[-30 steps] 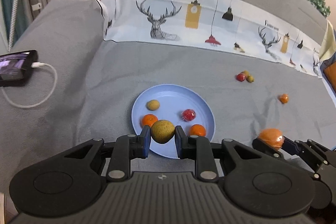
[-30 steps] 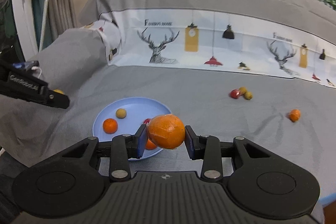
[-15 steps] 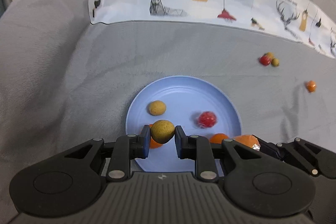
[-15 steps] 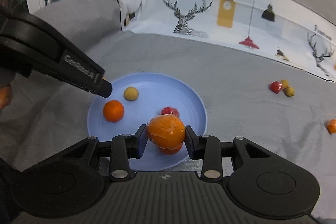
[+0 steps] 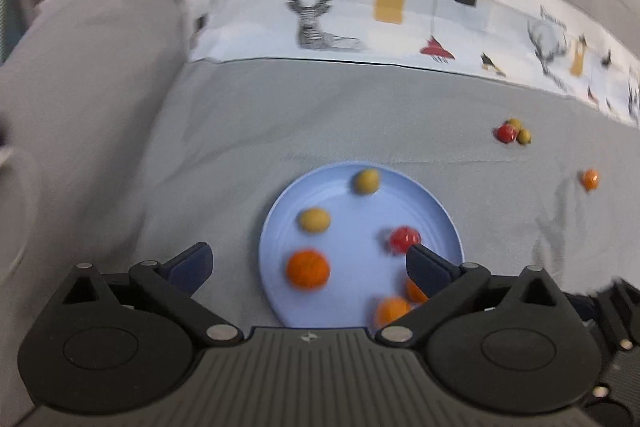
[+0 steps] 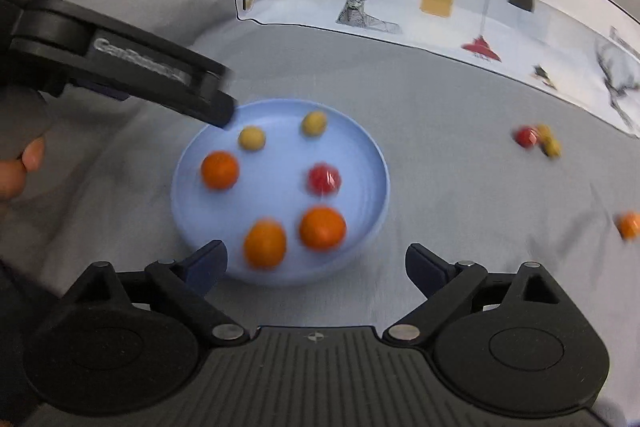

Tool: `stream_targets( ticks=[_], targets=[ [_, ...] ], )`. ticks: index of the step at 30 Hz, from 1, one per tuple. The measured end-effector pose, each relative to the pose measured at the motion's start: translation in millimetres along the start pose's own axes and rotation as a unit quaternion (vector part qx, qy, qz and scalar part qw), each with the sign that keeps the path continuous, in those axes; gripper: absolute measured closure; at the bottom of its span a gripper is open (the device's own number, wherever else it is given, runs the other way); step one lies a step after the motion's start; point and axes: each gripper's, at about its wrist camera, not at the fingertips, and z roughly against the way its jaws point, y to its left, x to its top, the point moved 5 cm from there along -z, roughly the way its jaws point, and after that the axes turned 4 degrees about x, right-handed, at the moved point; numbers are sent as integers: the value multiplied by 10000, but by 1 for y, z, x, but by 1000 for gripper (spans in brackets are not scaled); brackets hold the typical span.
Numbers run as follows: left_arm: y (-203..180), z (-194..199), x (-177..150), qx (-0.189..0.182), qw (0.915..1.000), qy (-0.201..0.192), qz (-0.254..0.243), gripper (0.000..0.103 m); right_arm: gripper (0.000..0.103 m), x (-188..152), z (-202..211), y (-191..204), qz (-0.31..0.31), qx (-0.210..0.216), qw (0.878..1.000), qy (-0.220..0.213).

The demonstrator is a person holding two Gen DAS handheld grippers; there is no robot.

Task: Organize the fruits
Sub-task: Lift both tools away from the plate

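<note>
Both grippers stood over the blue plate (image 6: 376, 163) with jaws wide apart and nothing between them. The left gripper (image 5: 308, 263) and the right gripper (image 6: 316, 263) had each just been opening, and their fruit now lay in the plate.

The plate held six pieces in the right wrist view: three oranges (image 6: 322, 228), two yellow-green fruits (image 6: 251, 138) and a red fruit (image 6: 324, 179). Several showed motion blur, so some may not have settled.

Principal risk, in the inspector's judgement: a round fruit rolling over the shallow rim onto the grey cover (image 6: 440, 99), most likely the yellow-green fruit near the far rim (image 5: 366, 181). A second risk was contact between the two tools, since the left gripper's finger (image 6: 160, 75) reached over the plate's left rim, close to the right gripper's working space. A careless withdrawal could also tip the plate on the soft cover.

Four fruits remained well apart from the plate on its right: a red and two yellow-green ones in a cluster (image 5: 514, 133), and a lone small orange (image 5: 590, 179). The cover between plate and these was open and unobstructed; the printed cloth (image 5: 360, 7) bounded the far side.
</note>
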Motion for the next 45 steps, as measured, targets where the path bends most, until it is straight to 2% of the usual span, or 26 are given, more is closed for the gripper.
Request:
stream_targets(
  ticks=[4,7,9,10,12,15,18,24,30,37,45],
  targets=[
    [19,41,-30,-2,9991,81,426,0,7,-12,64,7,-208,-121,9991,-338],
    [21,69,-45,-17,9990,29,452,0,4,-15,112,16,-268,-213,9952,-912],
    [19,87,-56,36,9992,-168,349,0,1,-18,139,25,-202,-285,9896,-1393],
    [19,94,-63,141,9990,-304,312,0,1,-20,145,28,-179,-375,9877,-1508],
    [17,103,-74,384,9987,-309,156,0,1,-27,156,35,-135,-539,9865,-1542],
    [12,122,-86,255,9991,-346,62,0,1,-34,174,42,-99,-504,9834,-1742],
    [6,142,-94,343,9978,-570,27,0,1,-43,194,43,-70,-568,9792,-1944],
    [-11,173,-103,277,9962,-825,-64,0,1,-56,216,37,-261,-574,9750,-2132],
    [-22,190,-103,306,9942,-1017,-153,0,1,-62,224,40,-126,-491,9738,-2217],
    [-24,181,-110,386,9948,-897,-291,0,1,-66,222,40,-197,-392,9758,-2144],
    [-18,172,-109,364,9962,-761,-193,0,1,-66,211,35,-373,-355,9795,-1947]
  ],
)
